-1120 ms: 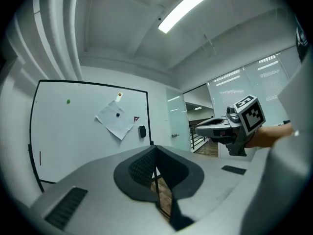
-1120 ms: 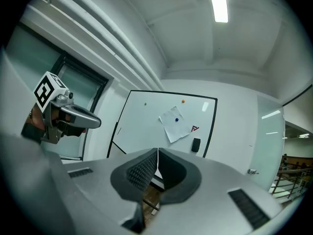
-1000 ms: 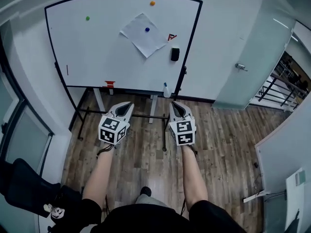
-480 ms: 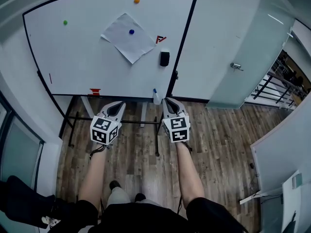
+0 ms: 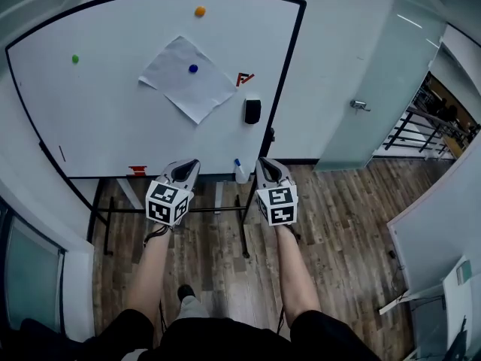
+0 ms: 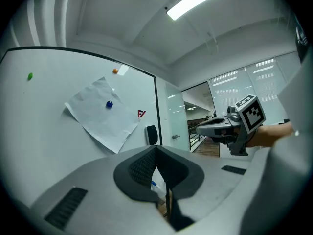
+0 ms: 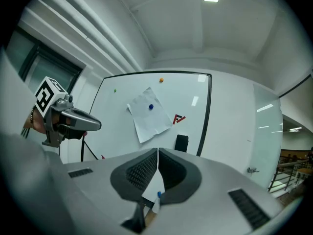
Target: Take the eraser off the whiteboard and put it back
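Observation:
The black eraser (image 5: 252,111) sticks upright on the whiteboard (image 5: 113,119) near its right frame, under a small red mark. It also shows in the left gripper view, where the eraser (image 6: 151,134) sits just above the jaws, and in the right gripper view, where the eraser (image 7: 181,143) is ahead. My left gripper (image 5: 186,170) and right gripper (image 5: 270,169) are held side by side, level, pointing at the board's lower edge, well short of the eraser. Both are shut with nothing between their jaws (image 6: 156,148) (image 7: 158,151).
A tilted paper sheet (image 5: 188,77) hangs under a blue magnet; orange (image 5: 200,11) and green (image 5: 75,59) magnets sit higher. A blue-capped bottle (image 5: 240,171) and a red item (image 5: 137,171) rest on the tray. The stand's bars are below; a glass door (image 5: 359,105) is right.
The person has stepped forward: the whiteboard looks nearer and has slid left in the head view. Both grippers travelled along towards the board, still shut and side by side.

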`<action>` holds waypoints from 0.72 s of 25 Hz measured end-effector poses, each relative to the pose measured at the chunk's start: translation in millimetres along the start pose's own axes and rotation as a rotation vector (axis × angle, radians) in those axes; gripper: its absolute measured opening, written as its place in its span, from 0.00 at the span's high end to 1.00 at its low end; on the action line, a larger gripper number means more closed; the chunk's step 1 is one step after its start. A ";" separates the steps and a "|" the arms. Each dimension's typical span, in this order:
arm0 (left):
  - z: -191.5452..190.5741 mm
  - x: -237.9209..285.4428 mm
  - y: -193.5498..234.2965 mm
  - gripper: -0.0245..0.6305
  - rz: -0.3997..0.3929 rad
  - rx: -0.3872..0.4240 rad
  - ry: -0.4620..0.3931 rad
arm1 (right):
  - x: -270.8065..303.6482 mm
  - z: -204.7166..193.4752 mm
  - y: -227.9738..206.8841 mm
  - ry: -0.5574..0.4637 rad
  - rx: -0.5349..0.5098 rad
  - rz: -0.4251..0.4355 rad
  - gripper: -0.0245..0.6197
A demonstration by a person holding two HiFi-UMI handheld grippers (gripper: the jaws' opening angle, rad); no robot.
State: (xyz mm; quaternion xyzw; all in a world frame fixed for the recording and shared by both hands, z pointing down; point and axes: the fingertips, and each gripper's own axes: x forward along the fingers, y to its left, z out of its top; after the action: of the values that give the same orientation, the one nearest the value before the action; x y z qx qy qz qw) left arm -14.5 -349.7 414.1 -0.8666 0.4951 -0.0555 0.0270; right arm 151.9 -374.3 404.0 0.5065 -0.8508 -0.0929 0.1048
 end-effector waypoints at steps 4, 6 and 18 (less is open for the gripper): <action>6.1 30.2 32.6 0.94 -0.041 0.014 0.002 | 34.2 5.3 -11.8 0.002 0.014 -0.048 0.92; 8.0 43.6 44.3 0.94 -0.063 0.017 0.001 | 47.8 6.2 -16.5 0.007 0.016 -0.066 0.92; 11.6 92.5 100.7 0.94 -0.142 0.013 -0.020 | 104.5 10.6 -25.2 0.034 0.036 -0.153 0.92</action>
State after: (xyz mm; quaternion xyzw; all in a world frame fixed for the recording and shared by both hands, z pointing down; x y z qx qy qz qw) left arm -52.5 -480.6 398.8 -0.8998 0.4319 -0.0515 0.0335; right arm 121.7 -477.7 395.9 0.5732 -0.8093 -0.0766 0.1029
